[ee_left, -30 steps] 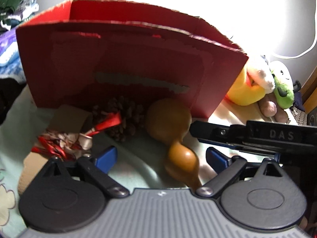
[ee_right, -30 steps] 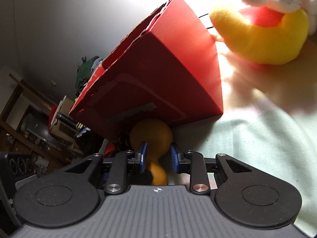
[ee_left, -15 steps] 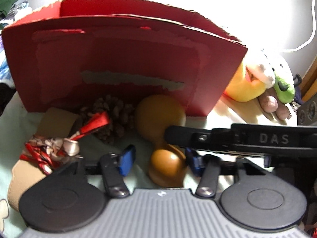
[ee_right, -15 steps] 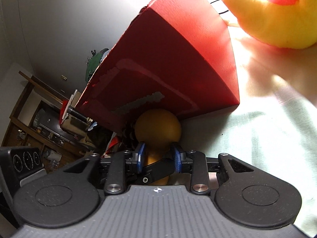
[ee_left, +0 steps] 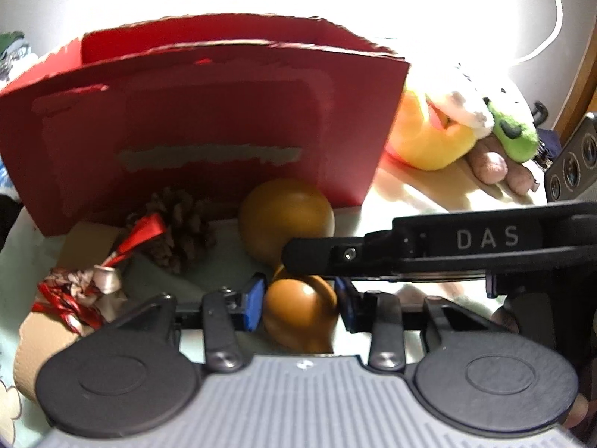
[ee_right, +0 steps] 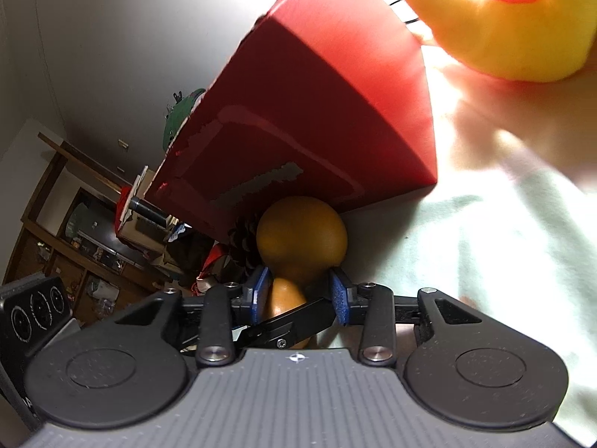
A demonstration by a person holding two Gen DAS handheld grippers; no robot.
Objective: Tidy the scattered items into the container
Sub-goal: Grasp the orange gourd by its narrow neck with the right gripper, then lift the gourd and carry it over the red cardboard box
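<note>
Brown gourd (ee_left: 287,220) on pale green cloth (ee_right: 485,261), big bulb touching or just shy of front wall of red box (ee_left: 209,119), small bulb toward cameras. Left gripper (ee_left: 298,300) w/ blue fingers (ee_left: 252,302) either side of small bulb, narrow gap on left, right side looks in contact; prob. pinching, but hard to say for sure from this angle. Right gripper (ee_right: 300,289) coming in from the side, fingers (ee_right: 337,293) straddling gourd's neck just below big bulb; slightly spread, light gaps visible both sides, not squeezing. In left wrist view, right tool seen as black bar marked "DAS" crossing over gourd's waist.

Pine cone (ee_left: 175,224) just left of gourd, against box front. Red-and-white ribbon bundle (ee_left: 78,291) near left, lying on tan cardboard piece (ee_left: 41,339). Red ribbon end (ee_left: 141,231) pointing up toward cone.

Box upright, open top, torn edge along rim, grey scuff strip across front. Inside of box not visible.

Yellow plush toy (ee_left: 433,138) right of box, w/ white and green plush (ee_left: 515,134) beside it. White cord (ee_left: 552,26) on wall behind. Shelves w/ clutter at far left in right wrist view.
</note>
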